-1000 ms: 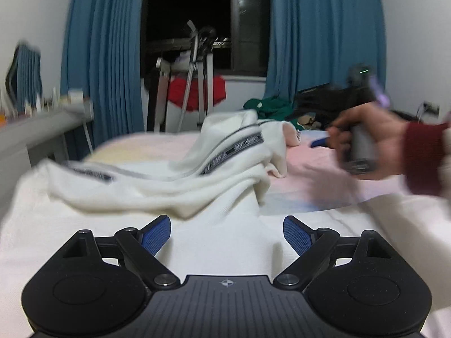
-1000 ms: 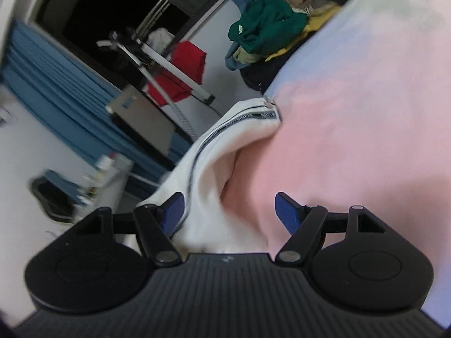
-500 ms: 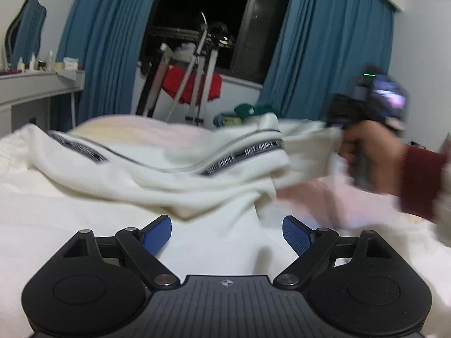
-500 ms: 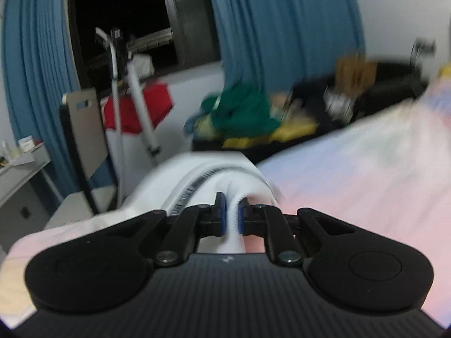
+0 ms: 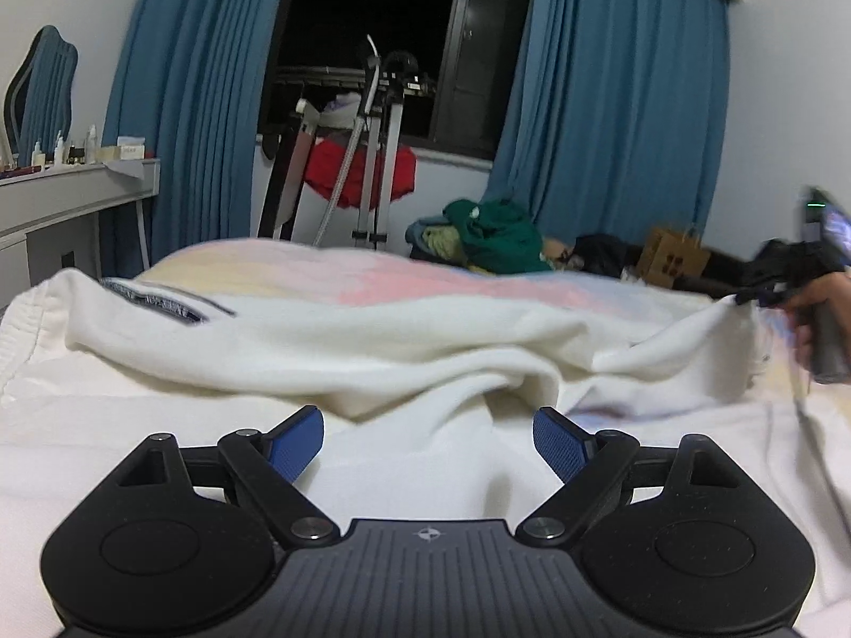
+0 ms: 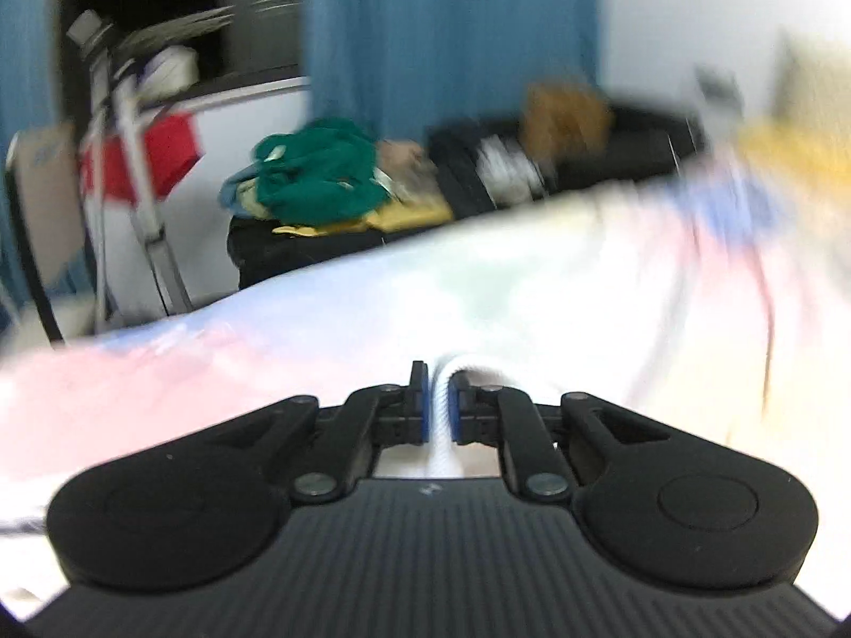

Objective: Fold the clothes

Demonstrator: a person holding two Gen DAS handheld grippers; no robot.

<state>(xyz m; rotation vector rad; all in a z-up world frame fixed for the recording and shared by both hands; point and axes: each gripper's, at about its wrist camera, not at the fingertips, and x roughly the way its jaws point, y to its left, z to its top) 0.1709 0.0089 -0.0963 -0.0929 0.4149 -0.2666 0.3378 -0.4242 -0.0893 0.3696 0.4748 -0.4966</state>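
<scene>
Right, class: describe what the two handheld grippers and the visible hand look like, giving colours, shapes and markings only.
Left gripper: black ribbed body, two round side discs, silver pivot screws, angled black linkage arms, textured blue pads, and a small white cross-in-circle mark. Right gripper has the same black body and blue pads. From the left view it shows a green light, and the hand holding it is bare skin.

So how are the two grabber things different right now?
The left gripper has its blue fingers spread wide apart with nothing between them, while the right gripper is pinched shut on an edge of the white garment. The left one hangs low over the cloth; the right one holds its edge lifted, off to the side. Both have black bodies and blue pads.
</scene>
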